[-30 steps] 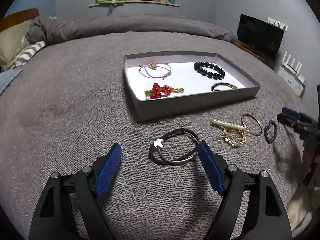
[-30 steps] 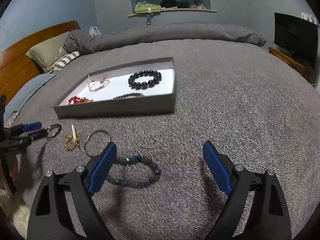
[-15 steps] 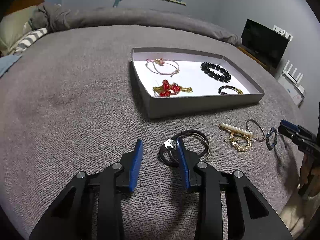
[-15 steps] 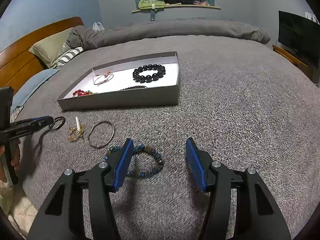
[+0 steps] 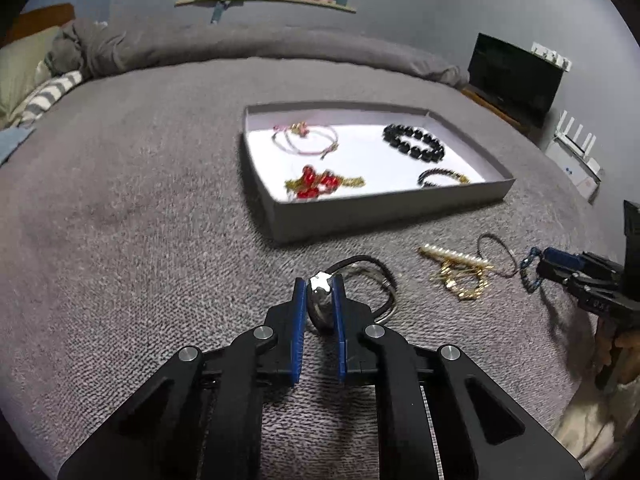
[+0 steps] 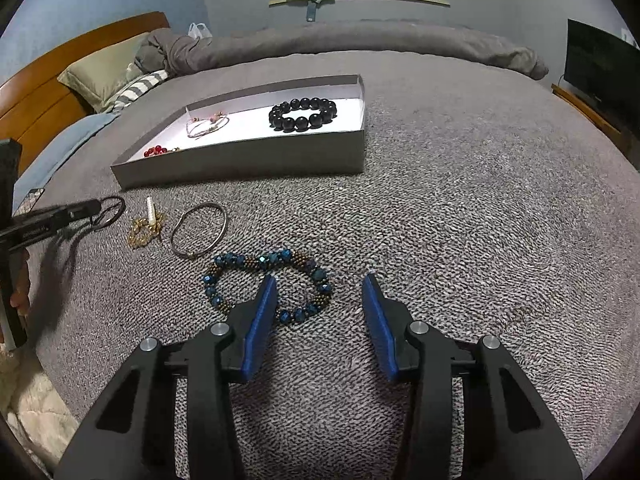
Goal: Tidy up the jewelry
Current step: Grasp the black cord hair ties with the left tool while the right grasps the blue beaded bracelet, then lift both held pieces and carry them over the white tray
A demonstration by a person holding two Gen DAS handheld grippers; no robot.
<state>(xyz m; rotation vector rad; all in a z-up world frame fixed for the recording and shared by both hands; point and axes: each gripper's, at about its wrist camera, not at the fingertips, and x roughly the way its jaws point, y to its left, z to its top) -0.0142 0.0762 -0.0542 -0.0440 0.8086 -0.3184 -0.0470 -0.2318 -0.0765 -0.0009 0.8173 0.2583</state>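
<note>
Now left gripper (image 5: 319, 289) clenched on hair tie (image 5: 362, 284) at its metal clasp, on blanket (image 5: 140, 240) near tray (image 5: 384, 210); jaws just closing. Right gripper (image 6: 319, 292) closing, astride blue bracelet (image 6: 266, 286), not yet gripping.

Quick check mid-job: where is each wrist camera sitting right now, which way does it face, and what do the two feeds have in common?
Left wrist: rides the left hand-held gripper, angled down the bed toward the tray; its jaws, just closing, pinch the black hair tie.
Right wrist: rides the right hand-held gripper, same downward slant; its jaws, just closing, straddle one side of the blue bracelet without pressing it; a hand shows at the left edge.
Shared: tray, bangle, gold clip, and each view catches the other gripper.
</note>
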